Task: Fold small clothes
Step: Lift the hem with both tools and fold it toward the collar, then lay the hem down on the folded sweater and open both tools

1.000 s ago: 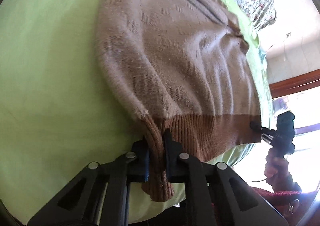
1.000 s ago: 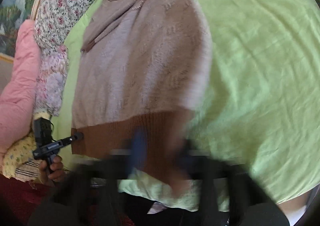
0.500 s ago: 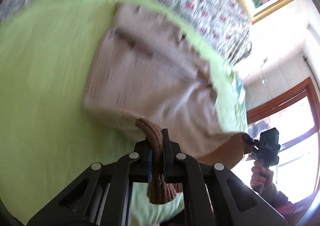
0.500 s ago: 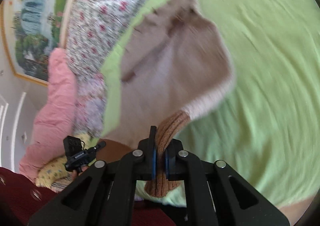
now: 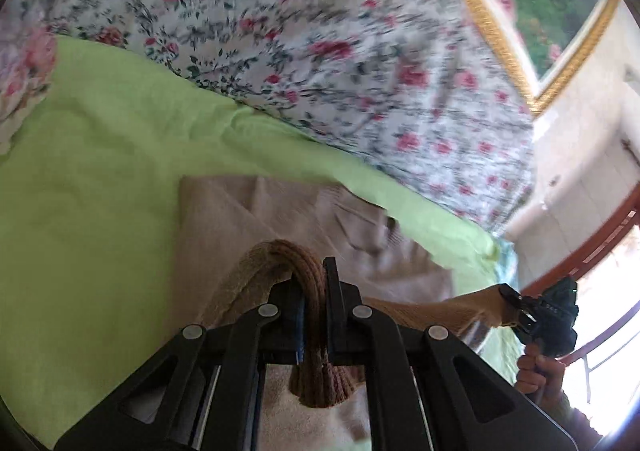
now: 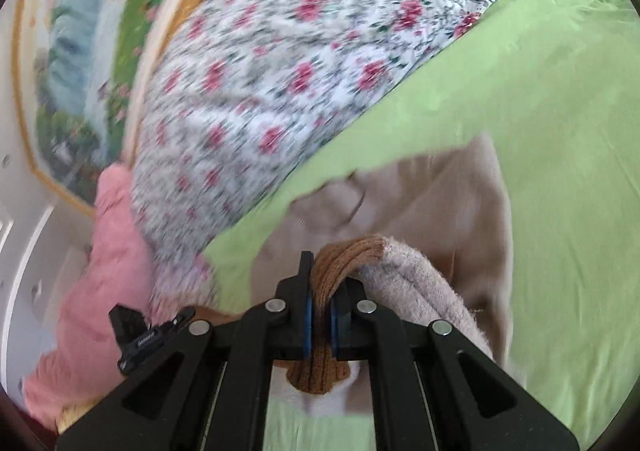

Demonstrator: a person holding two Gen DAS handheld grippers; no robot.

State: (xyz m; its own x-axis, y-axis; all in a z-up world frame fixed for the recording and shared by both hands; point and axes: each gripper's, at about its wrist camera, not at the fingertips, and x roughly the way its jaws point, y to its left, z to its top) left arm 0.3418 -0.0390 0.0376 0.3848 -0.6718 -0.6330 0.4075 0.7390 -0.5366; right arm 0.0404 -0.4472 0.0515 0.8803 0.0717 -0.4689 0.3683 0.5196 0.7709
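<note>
A beige knitted sweater (image 5: 248,219) with a brown ribbed hem lies on a green sheet (image 5: 88,171), its lower part lifted and doubled over toward the collar end. My left gripper (image 5: 314,291) is shut on the left corner of the ribbed hem (image 5: 308,371). My right gripper (image 6: 320,291) is shut on the hem's other corner (image 6: 316,367). In the left wrist view the right gripper (image 5: 516,311) shows at the right with the hem stretched to it. The left gripper (image 6: 160,333) appears at the lower left of the right wrist view.
A flowered cover (image 5: 320,43) lies along the far side of the green sheet. A pink quilted cushion (image 6: 100,291) sits at the left. A gold-framed picture (image 6: 80,31) hangs on the wall behind. A window with a red-brown frame (image 5: 600,243) is at the right.
Both grippers have carried the hem up and forward over the sweater toward the flowered cover. The flat sweater body now shows much shorter, folded under the lifted hem.
</note>
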